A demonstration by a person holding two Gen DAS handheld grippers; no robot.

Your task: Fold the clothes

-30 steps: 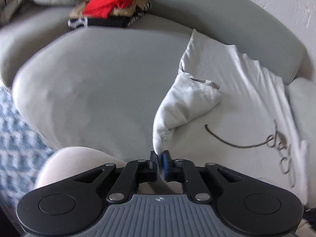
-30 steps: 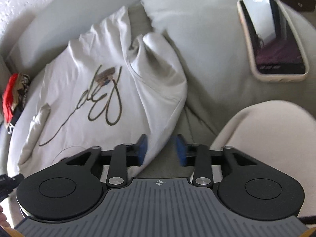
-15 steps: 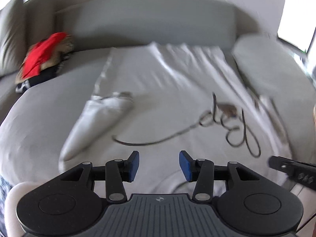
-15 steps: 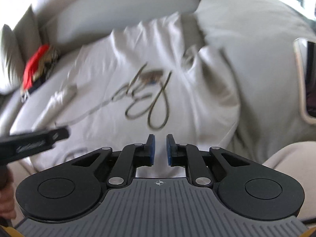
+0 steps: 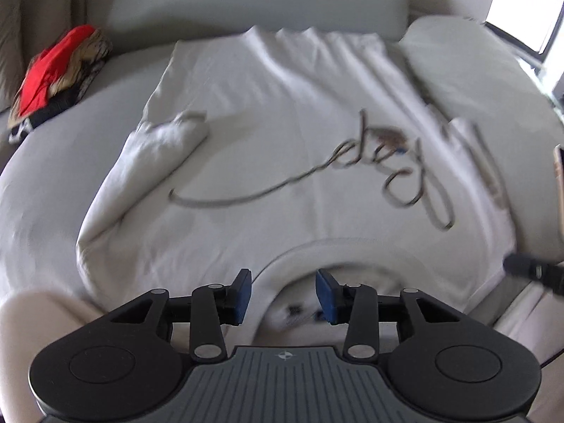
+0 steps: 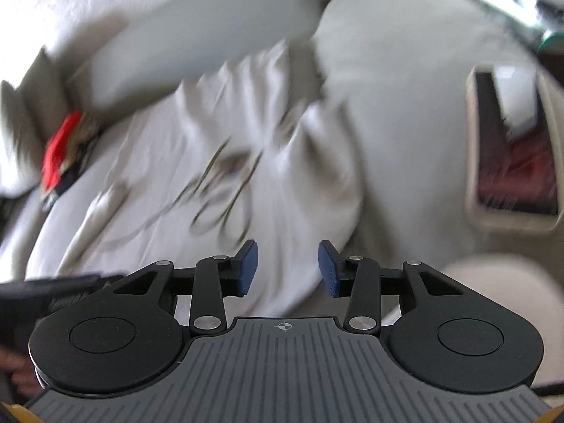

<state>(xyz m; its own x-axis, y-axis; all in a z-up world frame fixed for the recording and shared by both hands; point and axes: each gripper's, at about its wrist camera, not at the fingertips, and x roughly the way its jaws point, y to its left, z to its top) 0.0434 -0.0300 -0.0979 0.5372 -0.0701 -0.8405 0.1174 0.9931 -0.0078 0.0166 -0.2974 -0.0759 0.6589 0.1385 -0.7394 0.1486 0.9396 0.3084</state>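
The white T-shirt [image 5: 282, 148] lies spread on the grey sofa seat [image 5: 63, 162], collar toward the seat's front edge, its long axis running back to the backrest. The left hand-held gripper [image 5: 283, 290] hovers right at the ribbed collar, jaws wide apart and empty; the right hand-held gripper [image 6: 287, 268], equally wide and empty, sits over the shoulder beside it. Soft, wrinkled cotton with looping script print.

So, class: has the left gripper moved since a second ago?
Yes. The left gripper swung rightward, off the sleeve to the collar; its jaws opened.
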